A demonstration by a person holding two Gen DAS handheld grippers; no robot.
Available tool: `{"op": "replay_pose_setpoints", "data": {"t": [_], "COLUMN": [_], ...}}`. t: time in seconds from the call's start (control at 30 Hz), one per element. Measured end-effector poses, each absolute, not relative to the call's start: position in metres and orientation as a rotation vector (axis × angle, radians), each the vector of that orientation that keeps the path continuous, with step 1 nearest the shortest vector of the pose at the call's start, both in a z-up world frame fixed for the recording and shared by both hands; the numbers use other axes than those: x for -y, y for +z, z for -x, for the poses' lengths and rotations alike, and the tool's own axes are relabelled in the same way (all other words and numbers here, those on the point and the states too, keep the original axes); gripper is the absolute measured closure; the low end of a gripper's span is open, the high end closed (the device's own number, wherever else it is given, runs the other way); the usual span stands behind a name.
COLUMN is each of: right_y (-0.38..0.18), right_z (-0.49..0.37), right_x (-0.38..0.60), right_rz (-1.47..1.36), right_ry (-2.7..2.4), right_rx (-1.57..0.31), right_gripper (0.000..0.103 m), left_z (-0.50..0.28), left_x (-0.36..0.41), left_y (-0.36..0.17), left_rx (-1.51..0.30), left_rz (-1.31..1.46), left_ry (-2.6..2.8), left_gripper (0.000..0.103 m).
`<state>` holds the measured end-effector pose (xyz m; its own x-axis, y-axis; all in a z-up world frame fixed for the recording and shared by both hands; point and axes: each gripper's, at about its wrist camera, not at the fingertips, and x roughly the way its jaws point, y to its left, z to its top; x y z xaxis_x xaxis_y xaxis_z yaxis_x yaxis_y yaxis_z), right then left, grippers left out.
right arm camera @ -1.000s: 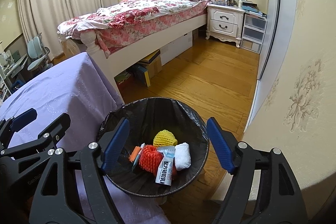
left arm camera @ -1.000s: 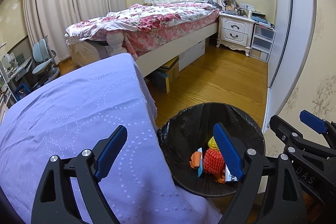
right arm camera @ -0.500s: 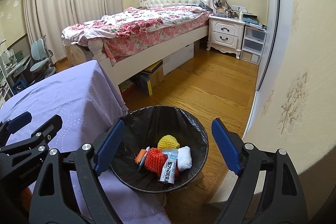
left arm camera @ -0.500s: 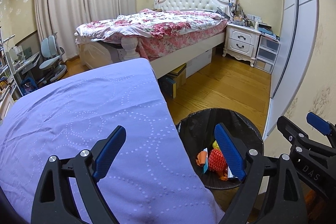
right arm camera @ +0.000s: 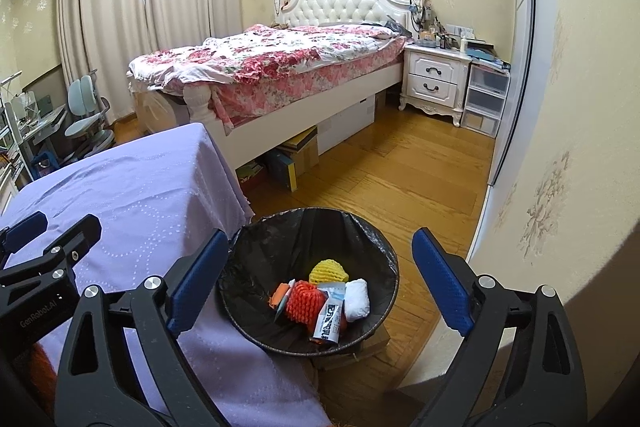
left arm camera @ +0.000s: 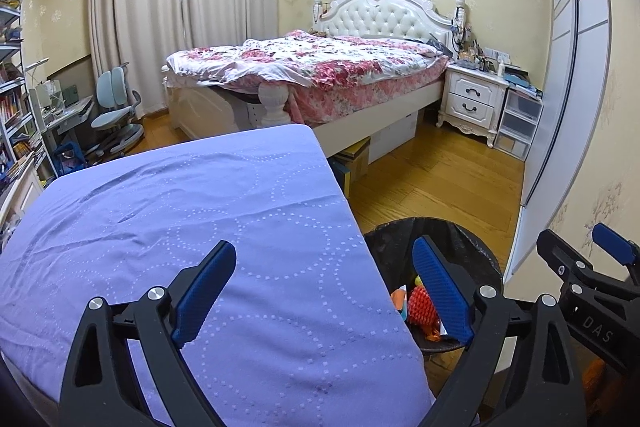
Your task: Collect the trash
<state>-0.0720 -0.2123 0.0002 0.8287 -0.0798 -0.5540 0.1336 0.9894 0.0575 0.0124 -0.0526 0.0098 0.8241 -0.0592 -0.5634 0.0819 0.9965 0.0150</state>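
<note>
Left tongs (left arm camera: 324,291) opening, nothing between, above lilac dotted-cloth worktop (left arm camera: 192,219). Right tongs (right arm camera: 320,281) opening, empty, over round black-lined bin (right arm camera: 372,239). Red, yellow, white foam-net trash (right arm camera: 320,297) lies inside bin, beside worktop.

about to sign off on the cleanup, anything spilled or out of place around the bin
Nothing stands out. The bin stands upright on the floor beside the purple-covered table, liner in place, and the trash all lies inside it. No litter shows on the cloth or on the floor near the bin. Both grippers are empty, jaws opening.
</note>
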Motion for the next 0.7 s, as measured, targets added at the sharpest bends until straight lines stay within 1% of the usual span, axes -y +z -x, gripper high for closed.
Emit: {"op": "replay_pose_setpoints", "data": {"t": [0.37, 0.7], "right_y": [0.012, 0.014], "right_z": [0.095, 0.101], "right_x": [0.199, 0.196], "right_rz": [-0.078, -0.076], "right_ry": [-0.081, -0.079], "right_rx": [-0.541, -0.534], "right_gripper": [0.012, 0.012], "left_z": [0.014, 0.016], "left_x": [0.036, 0.033], "left_y": [0.017, 0.018], "left_rx": [-0.553, -0.546], "left_rz": [-0.015, -0.013], "left_ry": [-0.045, -0.036], "left_gripper": [0.013, 0.013]}}
